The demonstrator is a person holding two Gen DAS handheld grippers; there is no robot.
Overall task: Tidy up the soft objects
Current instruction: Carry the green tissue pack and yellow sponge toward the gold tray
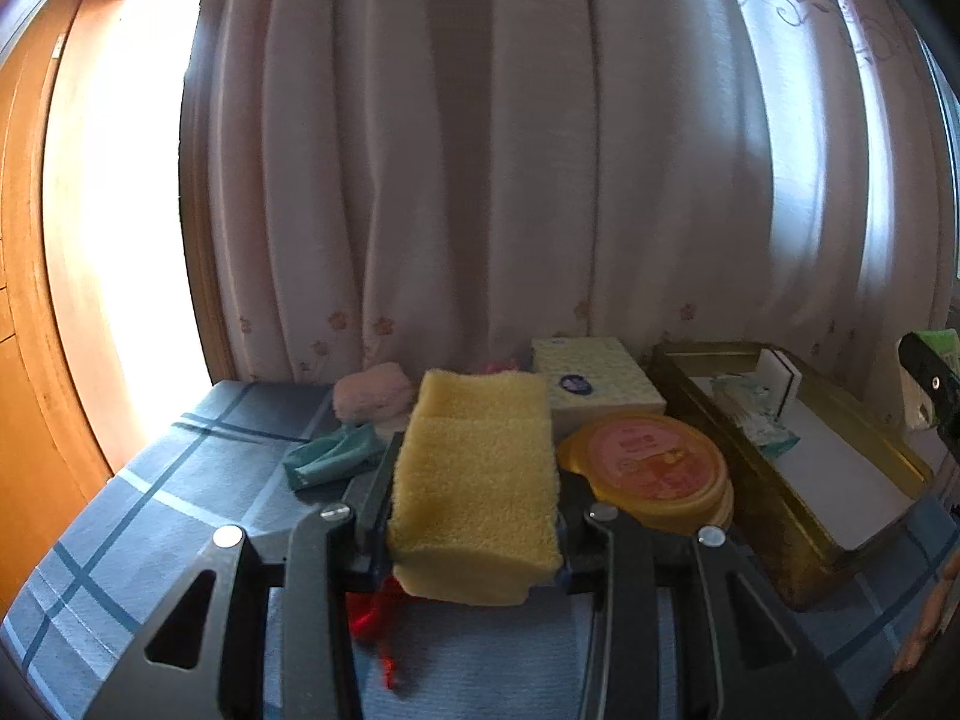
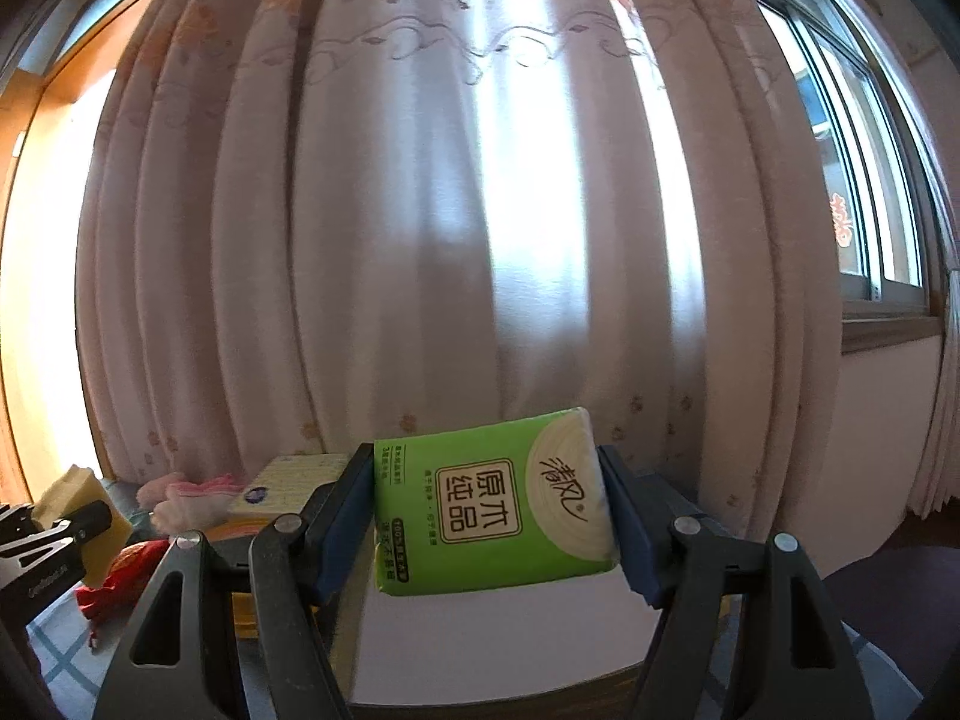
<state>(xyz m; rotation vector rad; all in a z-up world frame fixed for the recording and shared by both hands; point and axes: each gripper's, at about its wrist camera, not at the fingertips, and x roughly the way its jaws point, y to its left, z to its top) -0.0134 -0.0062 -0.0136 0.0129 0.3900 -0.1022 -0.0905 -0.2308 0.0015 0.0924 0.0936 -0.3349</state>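
Note:
My left gripper (image 1: pixel 474 474) is shut on a yellow sponge (image 1: pixel 474 480) and holds it above the blue plaid tablecloth (image 1: pixel 180 480). My right gripper (image 2: pixel 489 498) is shut on a green tissue pack (image 2: pixel 492 504), held above a gold tray's white floor (image 2: pixel 510 648). The gold tray (image 1: pixel 780 516) with a white liner sits at the right in the left wrist view and holds a small wipe packet (image 1: pixel 771 429). The right gripper's tip (image 1: pixel 930 384) shows at the far right edge. The left gripper with the sponge (image 2: pixel 66 510) shows at the left of the right wrist view.
On the table lie a teal cloth (image 1: pixel 333 456), a pink fluffy item (image 1: pixel 372 396), a pale yellow tissue box (image 1: pixel 594 384), a round yellow tin with a pink label (image 1: pixel 654 468) and a red cloth (image 2: pixel 120 582). Floral curtains (image 1: pixel 480 150) hang close behind the table.

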